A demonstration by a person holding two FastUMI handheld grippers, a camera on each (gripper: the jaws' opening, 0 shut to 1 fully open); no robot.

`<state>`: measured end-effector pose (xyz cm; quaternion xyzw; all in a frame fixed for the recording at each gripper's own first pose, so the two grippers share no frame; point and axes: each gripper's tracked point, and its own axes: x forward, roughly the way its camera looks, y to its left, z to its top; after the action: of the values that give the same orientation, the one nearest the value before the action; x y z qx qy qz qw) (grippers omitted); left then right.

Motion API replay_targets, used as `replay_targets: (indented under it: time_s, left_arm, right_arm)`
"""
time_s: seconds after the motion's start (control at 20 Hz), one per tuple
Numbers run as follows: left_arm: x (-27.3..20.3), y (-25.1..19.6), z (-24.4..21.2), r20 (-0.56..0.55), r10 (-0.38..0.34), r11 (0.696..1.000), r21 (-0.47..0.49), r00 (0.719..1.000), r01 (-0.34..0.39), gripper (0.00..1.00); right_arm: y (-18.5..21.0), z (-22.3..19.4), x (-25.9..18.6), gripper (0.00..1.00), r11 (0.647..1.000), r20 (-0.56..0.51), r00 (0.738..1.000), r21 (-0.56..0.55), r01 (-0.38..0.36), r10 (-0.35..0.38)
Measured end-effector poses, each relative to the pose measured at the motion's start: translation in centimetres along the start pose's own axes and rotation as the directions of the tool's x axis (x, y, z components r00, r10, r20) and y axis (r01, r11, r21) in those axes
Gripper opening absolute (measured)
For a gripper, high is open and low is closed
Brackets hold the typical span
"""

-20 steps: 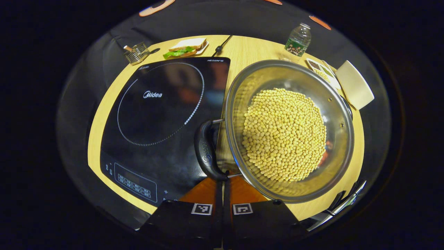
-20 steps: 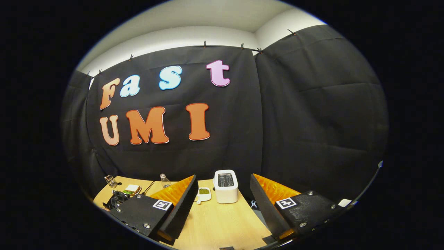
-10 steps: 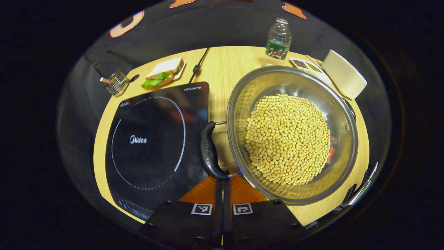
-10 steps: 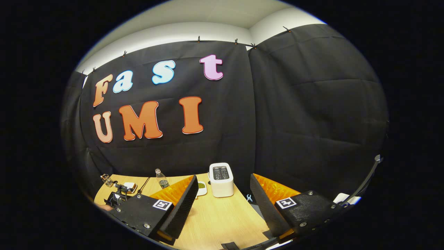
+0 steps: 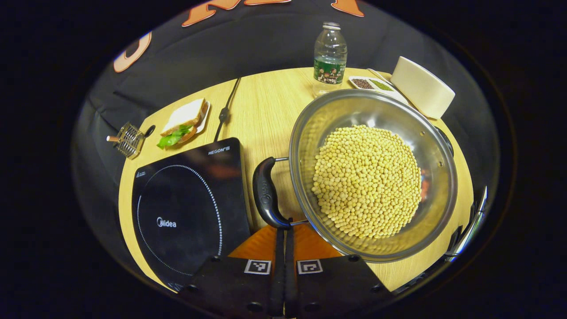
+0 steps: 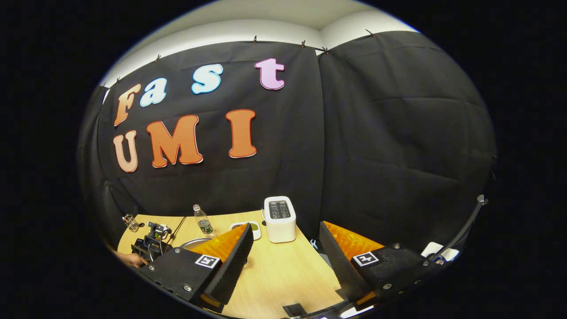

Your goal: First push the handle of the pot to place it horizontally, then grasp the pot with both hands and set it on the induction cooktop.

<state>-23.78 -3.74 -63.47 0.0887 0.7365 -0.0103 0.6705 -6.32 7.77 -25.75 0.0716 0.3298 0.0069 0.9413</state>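
Left gripper view: the left gripper [image 5: 284, 235] sits at bottom centre with its jaws closed together, fingers touching, nothing between them. The fingertips meet just below the lower end of the pot's black handle [image 5: 266, 193]; contact cannot be confirmed. The handle lies beside the rim, at frame centre, running top to bottom. The pot [image 5: 372, 173], a steel bowl-shaped vessel filled with yellow beans [image 5: 366, 180], occupies the centre right and rests on the table [image 5: 261, 110], not on the cooktop. The cooktop [image 5: 186, 212] lies at lower left, just beside the handle, its surface bare. Along the upper part of the frame, from left: a wire rack [image 5: 128, 139], a sandwich [image 5: 182, 123], a cord [image 5: 225, 110], a bottle [image 5: 330, 55], a small tray [image 5: 370, 83] and a toaster [image 5: 421, 87]

Right gripper view: the right gripper [image 6: 283, 248] is at bottom centre with jaws wide open and empty, raised over the table. The pot rim [image 6: 195, 242] shows at lower left behind the left finger. The left gripper [image 6: 150, 246] and a hand [image 6: 129, 258] appear at far lower left
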Motion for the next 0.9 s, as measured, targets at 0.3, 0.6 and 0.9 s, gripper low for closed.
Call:
replay_targets:
  time_s: [0.3, 0.6, 0.9]
  left_arm:
    - [-0.9, -0.6, 0.5, 0.020, -0.051, 0.999, -0.002, 0.998, 0.052, 0.08]
    - [-4.2, -0.6, 2.1, 0.088, -0.158, 0.985, -0.057, 0.984, 0.163, 0.12]
    - [-5.5, -0.2, 6.5, 0.210, -0.192, 0.973, -0.083, 0.959, 0.213, 0.83]
  right_arm:
    - [0.5, -1.7, 1.3, 0.93, 1.000, -0.047, 0.999, -0.006, 0.007, -0.007]
    - [1.9, -3.5, 3.4, 0.94, 1.000, -0.096, 0.995, -0.009, -0.017, 0.016]
    - [4.1, -5.5, 6.2, 0.94, 0.998, -0.158, 0.985, -0.002, -0.065, 0.064]
